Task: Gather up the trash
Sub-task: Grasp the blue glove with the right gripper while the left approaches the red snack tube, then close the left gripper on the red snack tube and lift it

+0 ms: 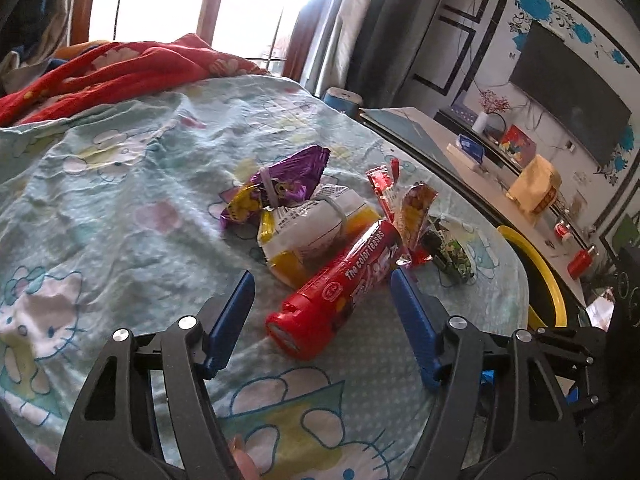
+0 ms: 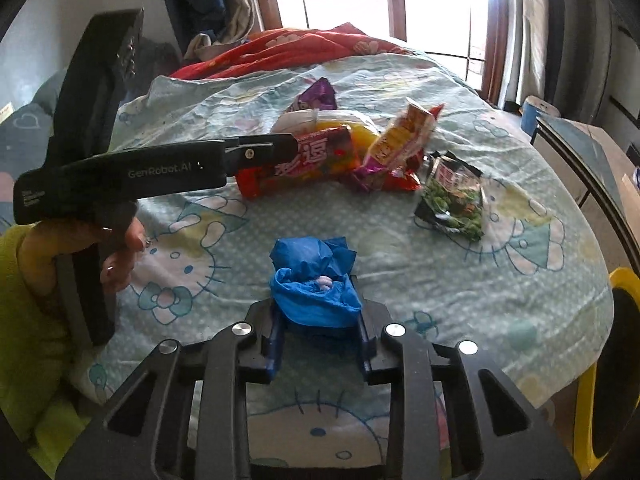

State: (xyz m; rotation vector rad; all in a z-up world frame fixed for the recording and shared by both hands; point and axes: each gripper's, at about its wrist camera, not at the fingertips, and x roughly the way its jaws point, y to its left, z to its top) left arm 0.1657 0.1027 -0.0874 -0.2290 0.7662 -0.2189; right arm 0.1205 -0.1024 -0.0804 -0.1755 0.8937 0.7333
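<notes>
Your left gripper (image 1: 323,280) hangs with jaws apart above the bed (image 1: 120,200); your right gripper (image 2: 318,300) is pinched closed lower down.

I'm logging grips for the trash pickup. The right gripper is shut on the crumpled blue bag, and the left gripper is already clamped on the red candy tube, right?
Not quite. In the left wrist view the left gripper is open around the red candy tube, not clamped. The right gripper is indeed shut on the crumpled blue bag.
</notes>
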